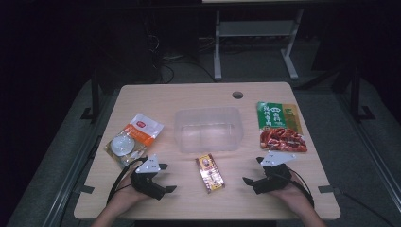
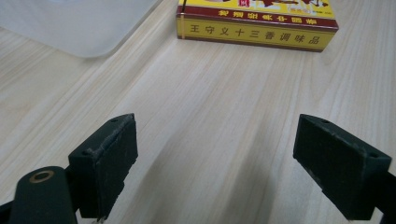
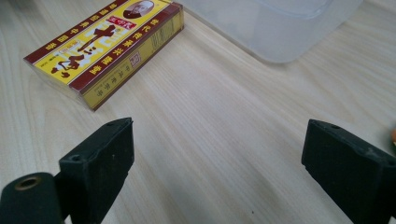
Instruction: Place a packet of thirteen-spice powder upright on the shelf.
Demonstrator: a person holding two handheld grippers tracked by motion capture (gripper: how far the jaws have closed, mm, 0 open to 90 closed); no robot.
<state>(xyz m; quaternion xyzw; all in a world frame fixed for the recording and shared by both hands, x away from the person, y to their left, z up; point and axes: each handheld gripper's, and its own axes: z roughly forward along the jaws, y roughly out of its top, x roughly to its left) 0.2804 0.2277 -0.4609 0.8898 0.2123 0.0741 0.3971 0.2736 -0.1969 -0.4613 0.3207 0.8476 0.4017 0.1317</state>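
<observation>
Down on the pale wooden bench (image 1: 189, 97), both hands rested near the person's edge, each holding a black hand-held gripper. Between them lay a small flat yellow-and-red cardboard box (image 1: 210, 173) printed with Chinese characters, lying on its broad face just in front of a clear, empty rectangular plastic container (image 1: 208, 128) at the bench's middle.

The left hand-held gripper (image 1: 165, 177) sat to the box's left with its jaws spread wide and nothing between them; in the left gripper view its two black pads (image 2: 112, 163) framed bare wood, with the box's yellow side (image 2: 257, 23) well ahead and a corner of the container (image 2: 79, 23) at upper left. The right hand-held gripper (image 1: 254, 170) sat to the box's right, likewise gaping and empty; in the right gripper view the box (image 3: 107, 44) lay ahead to the left of the jaws, apart from them, and the container (image 3: 280, 23) stood at upper right.

Farther left on the bench lay an orange-and-white plastic pouch with a clear window showing something pale and round (image 1: 134, 138). At the right lay a flat green packet pictured with red meat (image 1: 281, 126), just beyond the right hand-held gripper.
</observation>
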